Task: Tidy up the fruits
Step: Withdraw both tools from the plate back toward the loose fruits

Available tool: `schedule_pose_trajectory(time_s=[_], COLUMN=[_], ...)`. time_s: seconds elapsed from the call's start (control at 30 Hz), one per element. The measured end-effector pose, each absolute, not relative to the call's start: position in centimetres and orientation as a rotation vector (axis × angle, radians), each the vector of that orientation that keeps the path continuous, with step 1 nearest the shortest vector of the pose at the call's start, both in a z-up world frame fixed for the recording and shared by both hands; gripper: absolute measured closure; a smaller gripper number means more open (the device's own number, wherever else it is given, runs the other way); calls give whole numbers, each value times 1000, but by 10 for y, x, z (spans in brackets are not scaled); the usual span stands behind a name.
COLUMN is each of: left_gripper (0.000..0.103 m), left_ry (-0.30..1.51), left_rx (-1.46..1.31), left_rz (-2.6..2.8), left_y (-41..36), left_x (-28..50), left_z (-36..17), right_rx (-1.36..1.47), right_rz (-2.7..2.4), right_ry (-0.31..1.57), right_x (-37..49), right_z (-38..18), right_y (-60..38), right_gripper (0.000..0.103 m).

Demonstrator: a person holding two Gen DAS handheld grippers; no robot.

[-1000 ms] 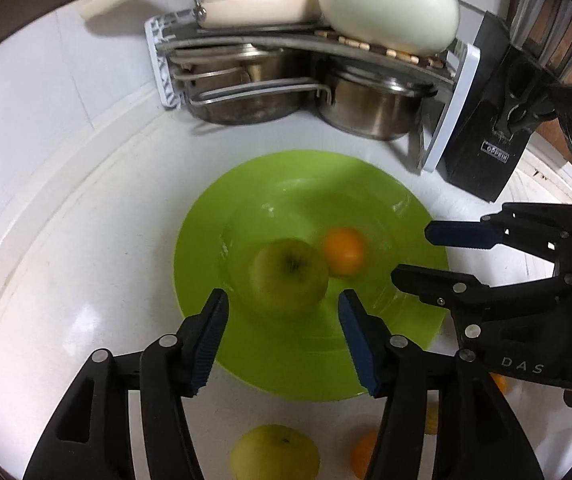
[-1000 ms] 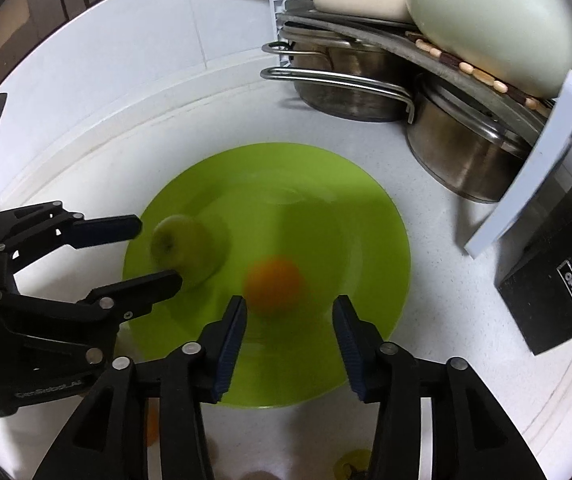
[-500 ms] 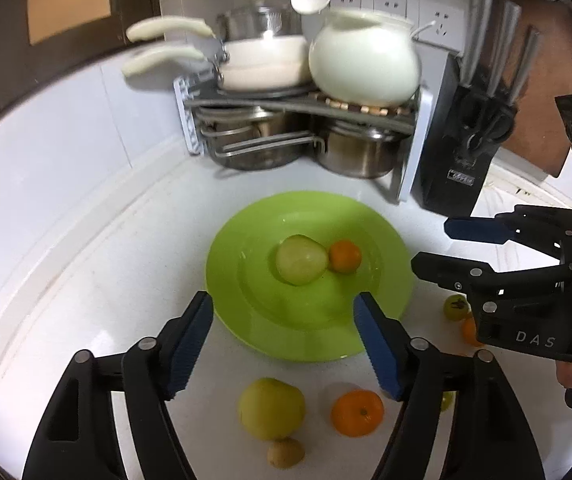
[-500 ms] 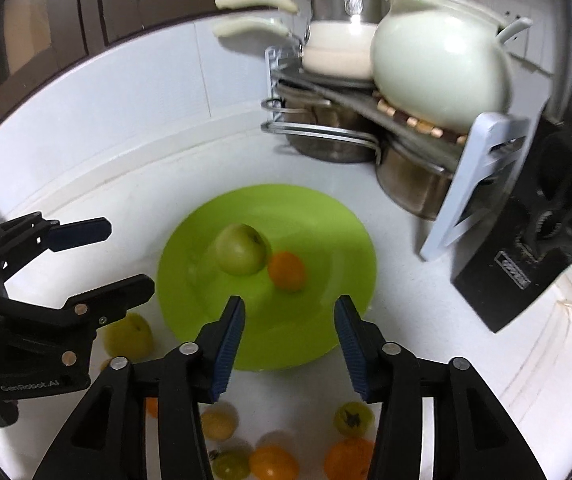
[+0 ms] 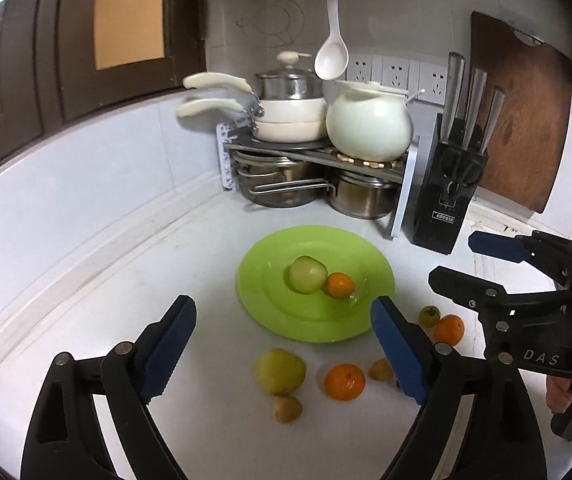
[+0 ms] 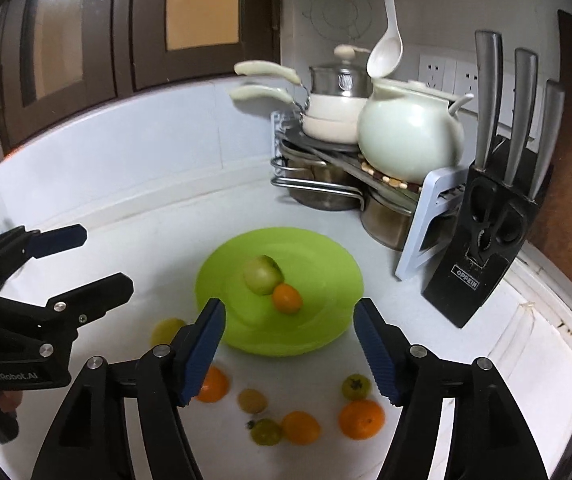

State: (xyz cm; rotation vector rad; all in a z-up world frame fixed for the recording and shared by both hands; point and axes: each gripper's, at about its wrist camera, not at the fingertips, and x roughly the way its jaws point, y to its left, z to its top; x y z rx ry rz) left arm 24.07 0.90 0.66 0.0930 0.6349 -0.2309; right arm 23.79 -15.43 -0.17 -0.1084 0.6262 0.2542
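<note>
A green plate (image 5: pixel 270 312) (image 6: pixel 326 264) on the white counter holds a green apple (image 5: pixel 307 274) (image 6: pixel 263 274) touching an orange (image 5: pixel 339 284) (image 6: pixel 286 298). In front of the plate lie a yellow-green apple (image 5: pixel 280 371), an orange (image 5: pixel 344 381), a kiwi (image 5: pixel 287 409) and several more small fruits (image 6: pixel 362 418). My left gripper (image 5: pixel 286 348) is open and empty, raised above and in front of the plate. My right gripper (image 6: pixel 288 346) is open and empty, also back from the plate. Each gripper shows in the other's view (image 5: pixel 486 260) (image 6: pixel 74 260).
A rack (image 5: pixel 318 156) with pots and a white kettle (image 5: pixel 368 124) stands in the back corner. A black knife block (image 5: pixel 452 196) (image 6: pixel 482 248) and a wooden cutting board (image 5: pixel 526 120) stand at the right. A white ladle (image 5: pixel 331 60) hangs above.
Both grippers have pulled up and back from the plate, bringing the loose fruits on the counter into view. The apple and orange, blurred a second ago, now lie still, touching on the plate.
</note>
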Motion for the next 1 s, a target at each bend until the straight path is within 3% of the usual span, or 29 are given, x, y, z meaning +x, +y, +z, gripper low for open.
schedule_pose_trajectory(time_s=[0.33,1.0], left_gripper=[8,8], left_ry=[573,591], left_rx=[111,212], left_rz=[-185,-205], left_y=[25,36], left_x=[197,178], left_z=[9,-47], right_rx=[-96,19], right_rz=[230,133], right_ry=[570,692], right_x=[193,175], right_z=[0,-50], right_y=[-139,-135], right_gripper=[36,34])
